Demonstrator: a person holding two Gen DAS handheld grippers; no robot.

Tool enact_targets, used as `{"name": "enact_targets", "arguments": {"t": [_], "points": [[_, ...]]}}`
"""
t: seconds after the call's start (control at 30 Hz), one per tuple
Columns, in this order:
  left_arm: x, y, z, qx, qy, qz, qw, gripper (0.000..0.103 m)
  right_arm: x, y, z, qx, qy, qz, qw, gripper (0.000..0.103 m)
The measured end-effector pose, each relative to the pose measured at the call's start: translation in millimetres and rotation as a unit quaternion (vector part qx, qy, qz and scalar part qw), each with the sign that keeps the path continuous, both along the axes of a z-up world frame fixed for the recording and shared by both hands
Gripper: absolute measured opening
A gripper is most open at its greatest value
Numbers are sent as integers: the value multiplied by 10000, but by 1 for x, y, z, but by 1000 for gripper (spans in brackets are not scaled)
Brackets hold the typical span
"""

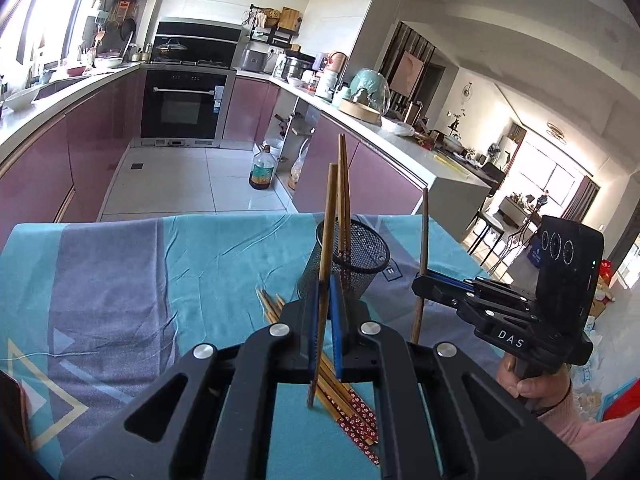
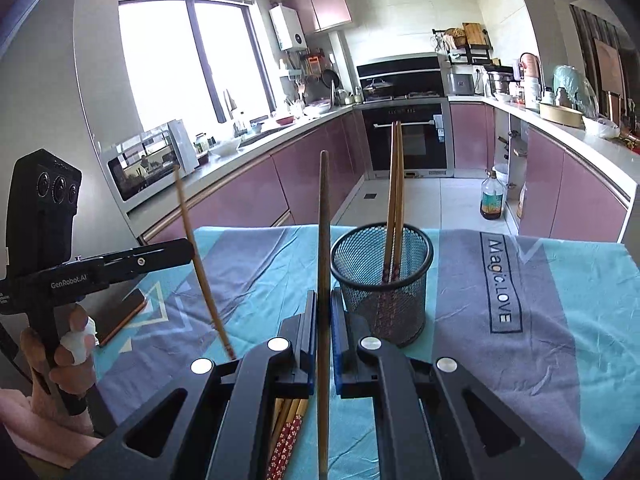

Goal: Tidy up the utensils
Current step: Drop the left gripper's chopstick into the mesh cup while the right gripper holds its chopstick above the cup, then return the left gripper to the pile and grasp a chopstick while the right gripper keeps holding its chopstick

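Note:
A black mesh cup stands on the cloth-covered table with two chopsticks upright in it. My left gripper is shut on one wooden chopstick, held upright just short of the cup. My right gripper is shut on a darker chopstick, upright, left of the cup; it shows in the left wrist view. The left gripper shows in the right wrist view. Several loose chopsticks with red flowered ends lie on the cloth under the grippers.
A dark phone lies on the cloth at the left. Beyond the table's far edge is kitchen floor with an oil bottle, pink cabinets and an oven.

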State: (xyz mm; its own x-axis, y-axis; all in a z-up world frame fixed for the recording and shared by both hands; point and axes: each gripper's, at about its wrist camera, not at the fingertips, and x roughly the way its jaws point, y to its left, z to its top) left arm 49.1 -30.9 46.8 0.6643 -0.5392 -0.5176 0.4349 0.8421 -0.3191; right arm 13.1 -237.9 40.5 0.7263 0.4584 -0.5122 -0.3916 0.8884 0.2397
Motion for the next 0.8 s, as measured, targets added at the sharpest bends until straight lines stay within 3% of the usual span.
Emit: {"name": "enact_targets", "arguments": {"t": [0.2, 0.37, 0.5, 0.6, 0.8], "points": [[-3, 10, 28, -273, -284, 21, 9992, 1, 2, -6, 15, 37, -203, -40, 9998, 5], [2, 6, 34, -223, -346, 33, 9991, 1, 4, -6, 22, 17, -332, -30, 9994, 5], [12, 8, 14, -14, -27, 262, 9997, 1, 7, -4, 19, 3, -275, 1, 9996, 5], [24, 14, -10, 205, 328, 446, 9983, 12, 8, -6, 16, 18, -231, -14, 9997, 5], [46, 12, -63, 761, 825, 621, 9917, 16, 9, -7, 16, 52, -201, -57, 9998, 5]]}}
